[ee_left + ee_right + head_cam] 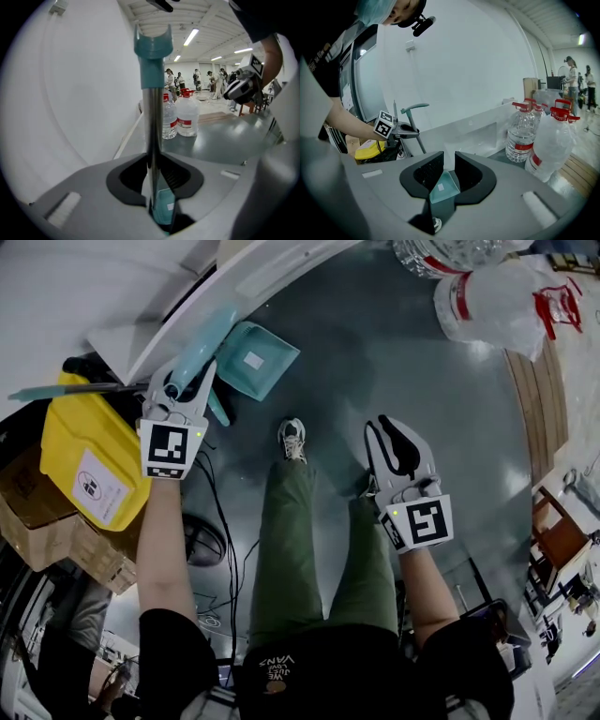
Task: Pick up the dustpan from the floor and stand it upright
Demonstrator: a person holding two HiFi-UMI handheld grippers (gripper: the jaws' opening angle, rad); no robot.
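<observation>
Head view: L gripper [187, 382] fingers clamped on dustpan [255, 358] handle [201, 341], pan end twd floor [394, 362]. R gripper [392, 433] fingers narrowly apart, empty.

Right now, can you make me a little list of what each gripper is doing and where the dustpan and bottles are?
Left gripper: fingers shut on the dustpan's handle
Right gripper: fingers apart, holding nothing
Dustpan: teal, pan end down, handle end up
Yellow bin: left of the dustpan
Water bottles: standing, right of the dustpan
</observation>
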